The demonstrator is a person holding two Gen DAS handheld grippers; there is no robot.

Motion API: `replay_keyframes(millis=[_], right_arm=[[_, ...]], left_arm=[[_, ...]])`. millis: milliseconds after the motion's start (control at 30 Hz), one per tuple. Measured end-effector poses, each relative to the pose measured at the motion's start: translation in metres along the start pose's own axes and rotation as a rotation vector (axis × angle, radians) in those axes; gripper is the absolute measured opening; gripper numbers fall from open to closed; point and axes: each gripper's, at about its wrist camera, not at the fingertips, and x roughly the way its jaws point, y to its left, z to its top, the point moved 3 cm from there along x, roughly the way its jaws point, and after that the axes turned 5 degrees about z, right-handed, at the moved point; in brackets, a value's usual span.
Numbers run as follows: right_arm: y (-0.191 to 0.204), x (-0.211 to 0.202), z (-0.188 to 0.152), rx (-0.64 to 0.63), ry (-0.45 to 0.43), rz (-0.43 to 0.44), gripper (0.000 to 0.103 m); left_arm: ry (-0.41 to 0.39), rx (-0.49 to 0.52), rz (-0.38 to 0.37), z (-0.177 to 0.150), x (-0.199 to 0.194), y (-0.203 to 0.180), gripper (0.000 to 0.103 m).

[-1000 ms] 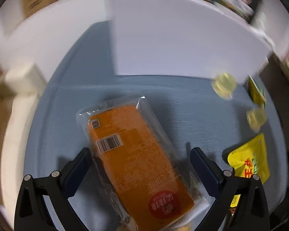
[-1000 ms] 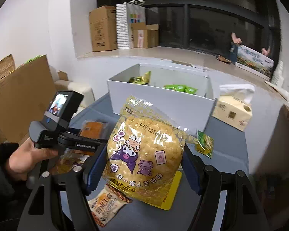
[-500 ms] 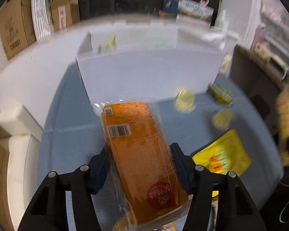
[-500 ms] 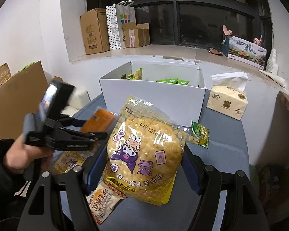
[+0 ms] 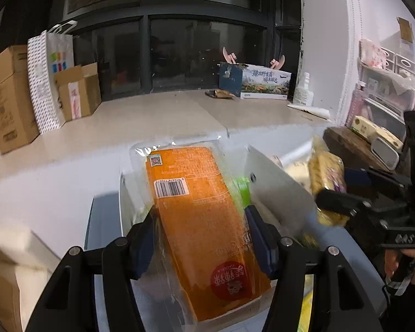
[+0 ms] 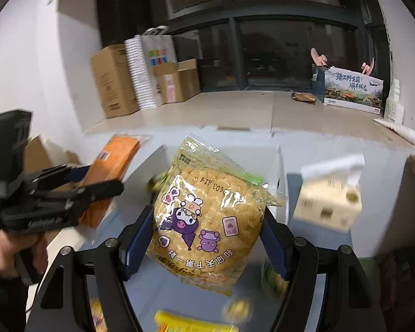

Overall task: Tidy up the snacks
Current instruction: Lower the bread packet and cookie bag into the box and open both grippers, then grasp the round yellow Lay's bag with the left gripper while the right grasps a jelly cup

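My left gripper (image 5: 200, 218) is shut on a long orange snack pack (image 5: 191, 199) in clear wrap, held in the air and tilted over the near left corner of the white box (image 5: 276, 188). Green packets (image 5: 242, 188) lie inside the box. My right gripper (image 6: 207, 222) is shut on a yellow puffed-corn bag (image 6: 207, 207) with purple cartoon figures, held up in front of the white box (image 6: 251, 152). In the right wrist view the left gripper (image 6: 96, 182) with the orange pack (image 6: 116, 157) is at the left. In the left wrist view the right gripper (image 5: 345, 193) and its bag (image 5: 325, 171) are at the right.
A tissue box (image 6: 329, 202) stands right of the white box on the blue table (image 6: 168, 285). Blurred yellow packets (image 6: 191, 323) lie on the table below the grippers. Cardboard boxes (image 6: 113, 83) and a paper bag (image 6: 152, 69) stand on the ledge behind. A hand (image 6: 2, 251) holds the left gripper.
The left gripper closed on the orange pack and lifted it off the table up to the white box. The right gripper carried the yellow bag closer to the box.
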Motion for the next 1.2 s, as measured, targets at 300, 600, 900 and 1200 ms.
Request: replay_keyframes(millis=[300, 600, 900, 1200], right_arm=[[-0.032, 0.084, 0.054, 0.012, 0.104, -0.061, 0.081], [-0.031, 0.101, 0.044, 0.010, 0.133, -0.123, 0.103], [-0.005, 0.044, 0.037, -0.018, 0.032, -0.072, 0.103], [0.048, -0.048, -0.027, -0.141, -0.027, -0.025, 0.103]], left_arm=[[0.044, 0.041, 0.063, 0.025, 0.076, 0.012, 0.083], [0.048, -0.025, 0.108, 0.013, 0.074, 0.038, 0.103], [-0.053, -0.064, 0.023, 0.005, 0.003, 0.037, 0.103], [-0.114, -0.042, -0.062, -0.052, -0.078, 0.002, 0.103]])
